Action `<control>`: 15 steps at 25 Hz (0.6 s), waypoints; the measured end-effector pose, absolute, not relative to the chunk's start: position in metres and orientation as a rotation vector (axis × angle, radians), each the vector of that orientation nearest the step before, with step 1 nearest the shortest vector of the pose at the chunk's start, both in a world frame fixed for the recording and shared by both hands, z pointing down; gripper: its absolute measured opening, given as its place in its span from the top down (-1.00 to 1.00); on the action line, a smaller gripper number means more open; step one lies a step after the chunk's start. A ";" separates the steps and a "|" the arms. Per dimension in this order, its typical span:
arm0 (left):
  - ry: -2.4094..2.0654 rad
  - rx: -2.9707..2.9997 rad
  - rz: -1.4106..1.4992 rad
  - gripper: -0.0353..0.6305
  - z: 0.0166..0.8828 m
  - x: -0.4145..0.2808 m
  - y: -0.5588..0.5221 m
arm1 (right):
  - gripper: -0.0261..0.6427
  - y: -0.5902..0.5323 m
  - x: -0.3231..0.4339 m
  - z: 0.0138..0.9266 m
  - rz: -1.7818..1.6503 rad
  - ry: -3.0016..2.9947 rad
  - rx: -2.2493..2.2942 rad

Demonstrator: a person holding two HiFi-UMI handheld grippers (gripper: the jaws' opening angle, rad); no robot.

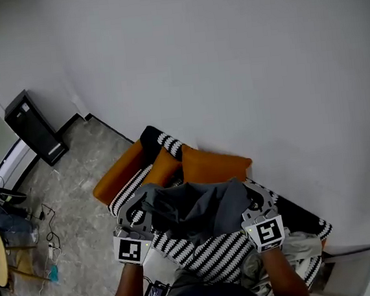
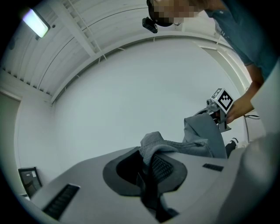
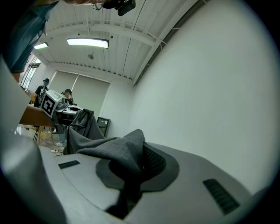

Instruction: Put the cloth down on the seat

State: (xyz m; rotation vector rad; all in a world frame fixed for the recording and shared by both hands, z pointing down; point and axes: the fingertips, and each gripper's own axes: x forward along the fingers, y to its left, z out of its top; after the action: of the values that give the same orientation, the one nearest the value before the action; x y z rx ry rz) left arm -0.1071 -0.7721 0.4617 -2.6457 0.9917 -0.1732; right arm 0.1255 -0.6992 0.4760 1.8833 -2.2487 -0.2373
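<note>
A grey cloth [image 1: 197, 209] hangs stretched between my two grippers above the sofa seat [image 1: 215, 255], which is striped black and white. My left gripper [image 1: 135, 222] is shut on the cloth's left corner [image 2: 153, 142], and my right gripper [image 1: 255, 210] is shut on its right corner [image 3: 127, 146]. Both point level toward the white wall. In the left gripper view the cloth runs across to the right gripper's marker cube [image 2: 222, 99]. The right gripper view shows the cloth draping toward the left gripper's cube [image 3: 50, 103].
Two orange cushions [image 1: 206, 165] lean against the sofa back, and an orange armrest [image 1: 117, 172] is at the left. A black speaker-like box [image 1: 35, 128] stands on the tiled floor by the wall. Cables and clutter [image 1: 25, 247] lie at the far left. Light fabric [image 1: 305, 246] lies at the sofa's right end.
</note>
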 end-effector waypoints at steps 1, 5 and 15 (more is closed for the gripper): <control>0.974 -2.647 -0.183 0.80 0.464 -0.101 -0.784 | 0.83 -0.706 0.130 0.478 -0.234 -2.238 1.895; 0.916 -2.669 -0.212 0.80 0.475 -0.078 -0.831 | 0.83 -0.737 0.152 0.488 -0.220 -2.179 1.934; 0.758 -2.756 -0.263 0.80 0.529 -0.003 -0.928 | 0.83 -0.801 0.214 0.537 -0.131 -2.008 2.053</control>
State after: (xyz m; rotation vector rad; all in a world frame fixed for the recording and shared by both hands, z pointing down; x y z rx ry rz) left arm -0.0030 -0.9283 0.5292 -2.7561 0.7578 -0.2629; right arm 0.2141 -0.8014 0.5366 2.0525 -2.0079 -0.1315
